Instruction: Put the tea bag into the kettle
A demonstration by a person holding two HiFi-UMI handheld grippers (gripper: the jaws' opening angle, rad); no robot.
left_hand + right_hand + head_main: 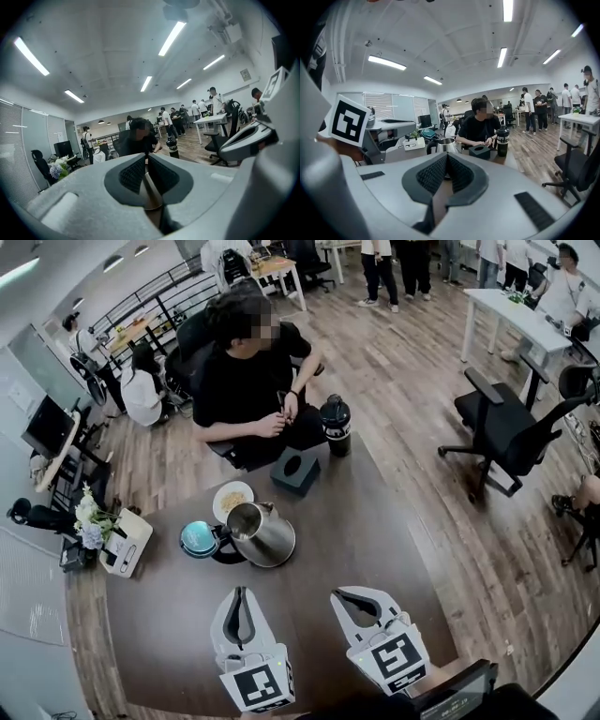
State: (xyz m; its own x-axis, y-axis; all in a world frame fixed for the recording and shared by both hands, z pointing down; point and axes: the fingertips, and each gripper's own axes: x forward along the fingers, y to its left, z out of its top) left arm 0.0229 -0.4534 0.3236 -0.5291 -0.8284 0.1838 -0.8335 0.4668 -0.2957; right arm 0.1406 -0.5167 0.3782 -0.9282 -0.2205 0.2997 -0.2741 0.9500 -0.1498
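Both the left gripper [239, 592] and right gripper [337, 596] sit clenched and empty, so open one's fingers and reach beyond the kettle [264, 534] ahead to the plate [218, 508] apparently holding the tea bag [234, 499].

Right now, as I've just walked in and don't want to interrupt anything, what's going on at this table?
A person holds two handheld grippers low over the near edge of the brown table. The left gripper and right gripper both have their jaws together and hold nothing. The steel kettle stands open ahead of them, with a teal lid beside it. Behind it is a white dish holding something tan, possibly the tea bag. Nothing has been picked up yet. Another person sits across the table.
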